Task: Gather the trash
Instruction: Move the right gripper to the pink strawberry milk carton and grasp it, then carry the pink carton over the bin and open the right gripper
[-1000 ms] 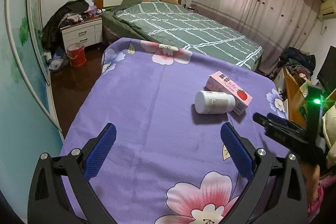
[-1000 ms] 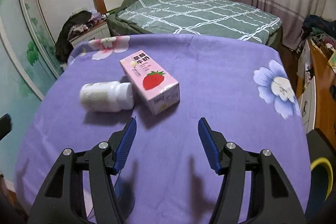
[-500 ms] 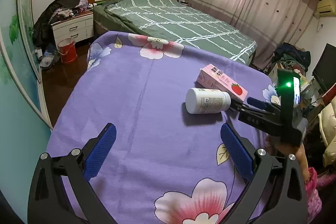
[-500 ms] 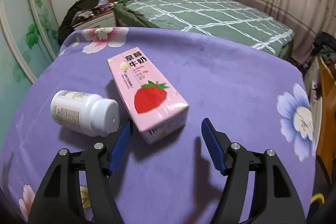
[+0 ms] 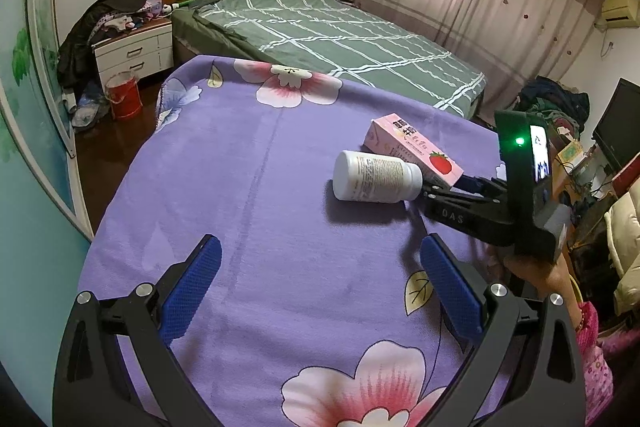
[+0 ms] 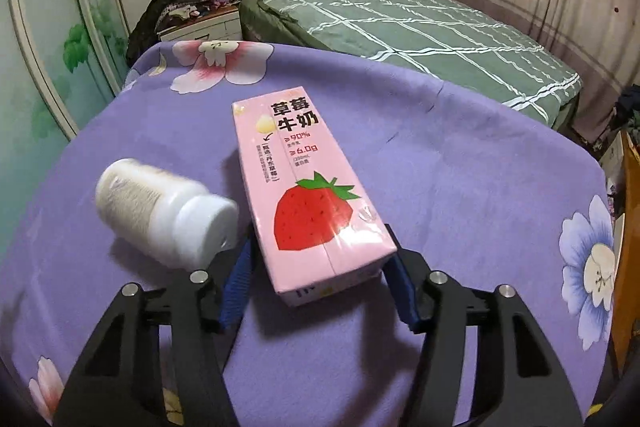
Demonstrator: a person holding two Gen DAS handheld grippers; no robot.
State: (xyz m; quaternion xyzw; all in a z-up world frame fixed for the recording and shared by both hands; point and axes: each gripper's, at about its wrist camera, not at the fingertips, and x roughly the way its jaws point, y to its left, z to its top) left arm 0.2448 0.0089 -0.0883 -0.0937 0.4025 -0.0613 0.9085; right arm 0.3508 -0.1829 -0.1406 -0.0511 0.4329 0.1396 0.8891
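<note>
A bedroom table draped in fleecy purple floral cloth point(image 5: 256, 187). The right wrist view shows the right gripper point(image 6: 320, 267) closing its blue pads around the pink strawberry milk carton point(image 6: 308, 195), contact unclear; a blurred white bottle point(image 6: 168, 211) lies beside. The left wrist view shows the left gripper point(image 5: 320, 283) spread wide, empty.
</note>
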